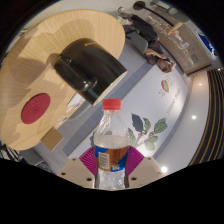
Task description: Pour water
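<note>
- A clear plastic water bottle (112, 150) with a red cap stands upright between the two fingers of the claw (112, 170), at 6 o'clock in the view.
- The claw's fingers are clamped on the bottle's lower body, their purple pads (88, 160) pressed to either side of it.
- A round wooden counter (40, 50) lies beyond, at 10 o'clock.
- A black cup (88, 68) sits on it, at 11 o'clock from the bottle.
- A red coaster (36, 107) lies at 9 o'clock.
</note>
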{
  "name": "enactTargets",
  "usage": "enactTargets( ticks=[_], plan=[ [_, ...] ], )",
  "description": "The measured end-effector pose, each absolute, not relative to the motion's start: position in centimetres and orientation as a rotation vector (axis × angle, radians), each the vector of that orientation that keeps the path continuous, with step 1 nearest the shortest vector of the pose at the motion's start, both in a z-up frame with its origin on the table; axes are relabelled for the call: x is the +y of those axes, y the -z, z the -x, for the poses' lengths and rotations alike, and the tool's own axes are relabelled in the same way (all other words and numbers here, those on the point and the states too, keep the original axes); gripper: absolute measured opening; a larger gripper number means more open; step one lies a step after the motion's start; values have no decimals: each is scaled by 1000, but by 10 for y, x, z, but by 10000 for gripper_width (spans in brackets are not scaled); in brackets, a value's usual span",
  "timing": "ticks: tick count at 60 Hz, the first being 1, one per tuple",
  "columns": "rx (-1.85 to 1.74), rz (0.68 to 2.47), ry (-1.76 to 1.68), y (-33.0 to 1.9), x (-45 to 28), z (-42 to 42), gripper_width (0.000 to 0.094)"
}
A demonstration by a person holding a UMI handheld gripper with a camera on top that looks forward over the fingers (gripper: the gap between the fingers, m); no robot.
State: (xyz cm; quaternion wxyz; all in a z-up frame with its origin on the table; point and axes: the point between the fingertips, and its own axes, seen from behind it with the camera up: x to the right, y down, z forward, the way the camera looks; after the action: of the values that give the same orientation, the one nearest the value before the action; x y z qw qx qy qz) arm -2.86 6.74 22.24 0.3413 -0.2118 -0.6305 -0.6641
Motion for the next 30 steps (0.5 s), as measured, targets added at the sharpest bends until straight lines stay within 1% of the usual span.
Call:
enactTargets(
  ticks=[1,3,9,10,15,19,23,25,26,27,30],
  plan=[
    [-1662,538,1736,-226,58,25,327],
    [-1686,521,1747,-220,69,30,330],
    [-1723,477,1752,-215,65,33,329],
    [-1726,476,1756,-217,56,32,330],
    [-1704,497,1731,-216,70,35,331],
    [-1654,533,1697,-225,71,37,330],
    [-1515,638,1596,-241,71,37,329],
    [-1400,736,1508,-254,69,32,328],
    [-1319,767,1470,-240,73,28,328],
    [-1266,832,1401,-261,70,22,344],
    [-1015,997,1195,-268,76,5,365]
  ],
)
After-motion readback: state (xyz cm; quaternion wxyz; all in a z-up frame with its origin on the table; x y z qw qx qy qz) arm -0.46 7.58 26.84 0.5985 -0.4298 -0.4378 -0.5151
